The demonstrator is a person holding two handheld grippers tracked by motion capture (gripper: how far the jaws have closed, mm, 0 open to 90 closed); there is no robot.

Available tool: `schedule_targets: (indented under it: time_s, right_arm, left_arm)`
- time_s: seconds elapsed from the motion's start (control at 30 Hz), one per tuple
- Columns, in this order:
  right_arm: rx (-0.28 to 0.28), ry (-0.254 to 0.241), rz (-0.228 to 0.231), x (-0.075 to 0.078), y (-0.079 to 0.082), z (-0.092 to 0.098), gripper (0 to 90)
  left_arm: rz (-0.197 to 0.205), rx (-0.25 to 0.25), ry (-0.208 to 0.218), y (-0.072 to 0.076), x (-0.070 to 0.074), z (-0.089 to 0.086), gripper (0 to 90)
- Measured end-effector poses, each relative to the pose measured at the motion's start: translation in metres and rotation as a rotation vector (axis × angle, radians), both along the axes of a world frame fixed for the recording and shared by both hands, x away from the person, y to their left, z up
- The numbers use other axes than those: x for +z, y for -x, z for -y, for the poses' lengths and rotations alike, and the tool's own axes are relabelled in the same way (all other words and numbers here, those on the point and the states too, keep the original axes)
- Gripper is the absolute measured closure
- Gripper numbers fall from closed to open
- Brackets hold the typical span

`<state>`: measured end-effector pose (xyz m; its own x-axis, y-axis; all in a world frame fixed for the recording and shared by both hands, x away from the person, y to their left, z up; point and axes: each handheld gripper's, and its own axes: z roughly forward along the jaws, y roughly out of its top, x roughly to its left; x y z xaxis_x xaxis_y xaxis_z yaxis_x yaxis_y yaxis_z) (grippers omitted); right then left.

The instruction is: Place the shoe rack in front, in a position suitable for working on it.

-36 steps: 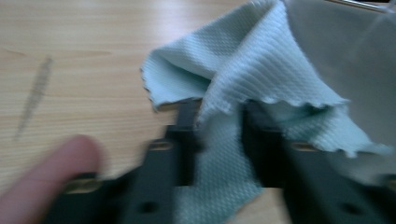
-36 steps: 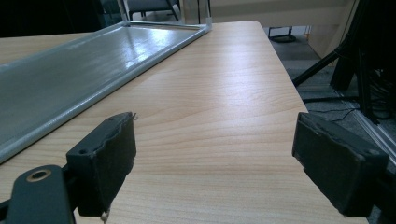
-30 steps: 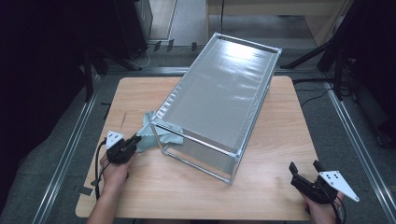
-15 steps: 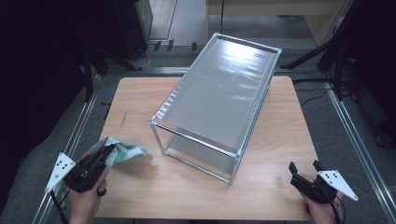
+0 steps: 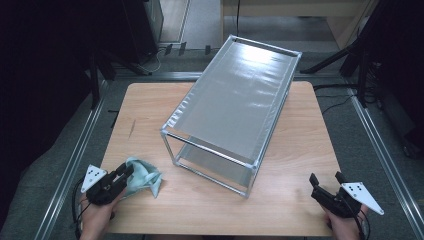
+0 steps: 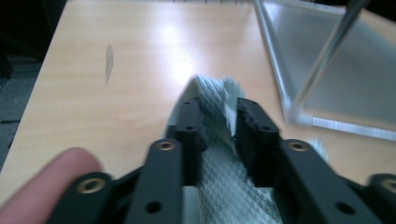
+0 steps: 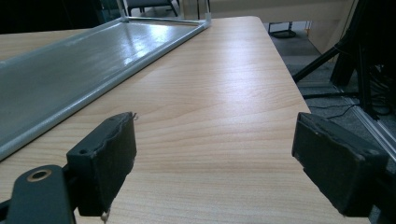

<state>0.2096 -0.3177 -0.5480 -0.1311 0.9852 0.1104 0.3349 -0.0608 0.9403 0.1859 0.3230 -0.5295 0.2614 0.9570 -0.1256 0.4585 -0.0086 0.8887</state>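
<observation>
Pale teal cloth (waffle-textured) lying between left gripper jaws, which have just been opening; right gripper resting wide open, holding nothing, beside metal rack.

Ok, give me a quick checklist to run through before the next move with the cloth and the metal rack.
1. Cloth off the metal rack, lying on the table: ok.
2. Left gripper jaws have just been opening, cloth between them; whether the pads press it: cannot tell.
3. Cloth fully released: not ok, folds sit between the jaws.
4. Right gripper open, nothing between its jaws: ok.
5. Rack standing square on the table: ok.
</observation>
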Motion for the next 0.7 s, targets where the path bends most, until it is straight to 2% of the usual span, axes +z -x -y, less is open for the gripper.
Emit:
schedule_targets:
  time_s: [0.07,0.1,0.13,0.17,0.2,0.23,0.27,0.3,0.37,0.43,0.47,0.5,0.57,0.6,0.63,0.67,0.7]
  right_arm:
    - [0.001,0.002,0.001,0.000,0.000,0.000,14.5]
    - [0.000,0.003,0.001,0.000,0.000,0.000,14.5]
    - [0.001,0.004,0.001,0.000,0.000,0.000,14.5]
    - [0.001,0.006,0.001,0.000,0.000,0.000,14.5]
    - [0.001,0.006,0.001,0.000,0.000,0.000,14.5]
    - [0.000,0.008,0.001,0.000,0.000,0.000,14.5]
    - [0.000,0.008,0.001,0.000,0.000,0.000,14.5]
    - [0.000,0.008,0.001,0.000,0.000,0.000,14.5]
    - [-0.001,0.007,0.001,0.000,0.000,0.000,14.5]
    - [0.000,0.006,0.003,0.000,0.000,0.000,14.5]
    - [0.000,0.007,0.003,0.000,0.000,0.000,14.5]
    - [0.001,0.007,0.002,0.000,0.000,0.000,14.5]
    - [0.001,0.007,0.002,0.000,0.000,0.000,14.5]
    - [0.005,0.009,0.002,0.000,0.000,0.000,14.5]
    - [0.005,0.009,0.002,0.000,0.000,0.000,14.5]
    - [0.005,0.012,0.003,0.000,0.000,-0.001,14.5]
    - [0.009,0.023,0.003,0.000,0.001,-0.002,14.5]
  left_arm:
    - [-0.014,0.007,-0.026,0.009,-0.004,-0.002,55.9]
    - [-0.015,0.023,-0.030,0.016,-0.007,-0.003,43.7]
    - [-0.036,0.062,-0.053,0.020,-0.010,-0.004,36.7]
    - [-0.062,0.059,-0.067,0.020,-0.013,-0.003,28.1]
    - [-0.062,0.059,-0.067,0.020,-0.013,-0.003,17.6]
    - [-0.089,0.057,-0.082,0.019,-0.015,-0.002,13.5]
    - [-0.129,0.069,-0.106,0.016,-0.019,-0.001,13.3]
    - [-0.148,0.079,-0.108,0.014,-0.021,0.000,13.3]
    - [-0.163,0.093,-0.114,0.012,-0.022,0.001,16.2]
    - [-0.185,0.098,-0.135,0.009,-0.023,0.004,25.7]
    - [-0.217,0.095,-0.165,0.007,-0.025,0.007,30.1]
    - [-0.230,0.092,-0.173,0.006,-0.027,0.008,36.0]
    - [-0.228,0.088,-0.165,0.007,-0.028,0.008,39.2]
    - [-0.233,0.080,-0.160,0.007,-0.027,0.008,47.2]
    - [-0.230,0.073,-0.161,0.007,-0.027,0.009,47.2]
    - [-0.225,0.057,-0.161,0.008,-0.027,0.009,53.3]
    - [-0.210,0.020,-0.158,0.009,-0.028,0.012,68.2]
